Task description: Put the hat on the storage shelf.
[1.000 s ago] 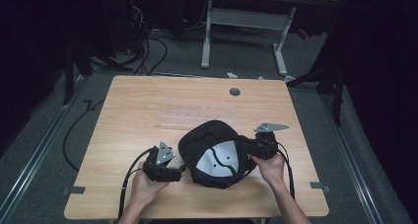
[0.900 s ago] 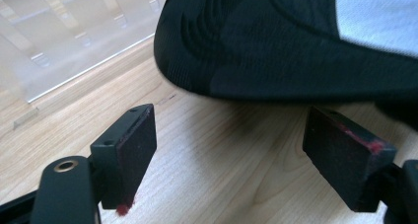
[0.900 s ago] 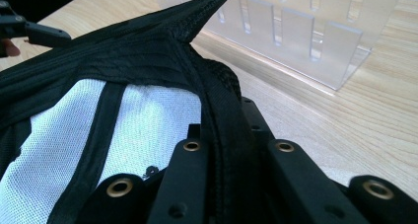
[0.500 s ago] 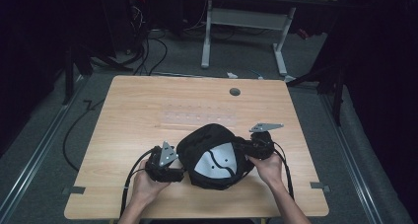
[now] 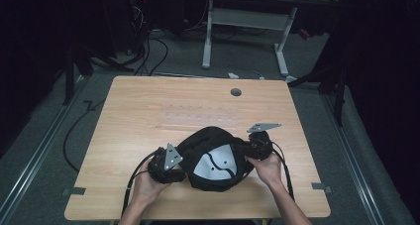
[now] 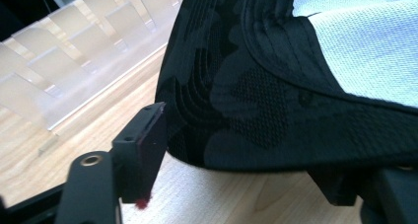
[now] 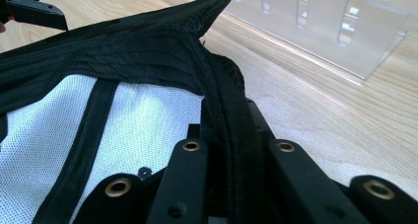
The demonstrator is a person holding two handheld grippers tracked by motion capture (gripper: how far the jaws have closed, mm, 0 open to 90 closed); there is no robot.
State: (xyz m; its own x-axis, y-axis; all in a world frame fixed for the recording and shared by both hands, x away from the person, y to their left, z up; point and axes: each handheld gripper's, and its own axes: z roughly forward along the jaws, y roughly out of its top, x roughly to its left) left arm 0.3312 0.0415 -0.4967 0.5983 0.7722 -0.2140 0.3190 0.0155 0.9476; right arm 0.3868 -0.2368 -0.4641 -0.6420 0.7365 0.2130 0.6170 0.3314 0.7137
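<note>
Now we see the black fabric cap with white mesh lining (image 5: pixel 214 158), upturned at the near middle of the light wooden table (image 5: pixel 148 106), its right rim clenched in the right gripper (image 7: pixel 231 150), while the left gripper (image 6: pixel 236 157) straddles the left rim, jaws just closing, not yet pressing. We judge that closing off-centre could let the soft rim slip out. Compared with earlier, the cap sits slightly rightward.

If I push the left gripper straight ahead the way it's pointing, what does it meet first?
Most likely the black cap: its edge already sits between the left gripper jaws, which have just been closing. Whether the pads touch it yet is unclear.
</note>
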